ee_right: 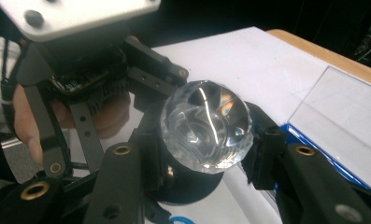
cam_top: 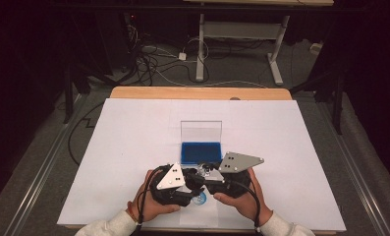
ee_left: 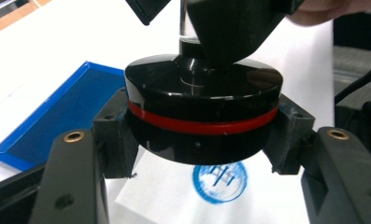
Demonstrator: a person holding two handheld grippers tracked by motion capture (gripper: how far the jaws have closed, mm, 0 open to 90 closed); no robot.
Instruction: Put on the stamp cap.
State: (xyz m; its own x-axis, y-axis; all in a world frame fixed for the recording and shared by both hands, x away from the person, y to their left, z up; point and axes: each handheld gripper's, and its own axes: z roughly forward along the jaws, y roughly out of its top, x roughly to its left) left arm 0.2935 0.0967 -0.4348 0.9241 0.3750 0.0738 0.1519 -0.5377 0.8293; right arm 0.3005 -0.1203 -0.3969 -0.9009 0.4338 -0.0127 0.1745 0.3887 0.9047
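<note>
A round stamp with a black base and red ring (ee_left: 204,107) hangs just above the white paper, held between both grippers near the table's front (cam_top: 202,173). My left gripper (ee_left: 204,140) is shut on the black base, its pads pressing the sides. My right gripper (ee_right: 205,156) is shut on the stamp's faceted clear knob (ee_right: 205,123). A blue circular print (ee_left: 219,182) lies on the small paper sheet right under the stamp. In the high view the left gripper (cam_top: 188,186) and right gripper (cam_top: 209,178) meet tip to tip over the print (cam_top: 200,198).
A blue ink pad (cam_top: 201,152) in a case with an upright clear lid (cam_top: 201,130) sits just beyond the grippers. A large white sheet (cam_top: 133,137) covers the wooden table. Cables and a desk frame lie on the floor behind.
</note>
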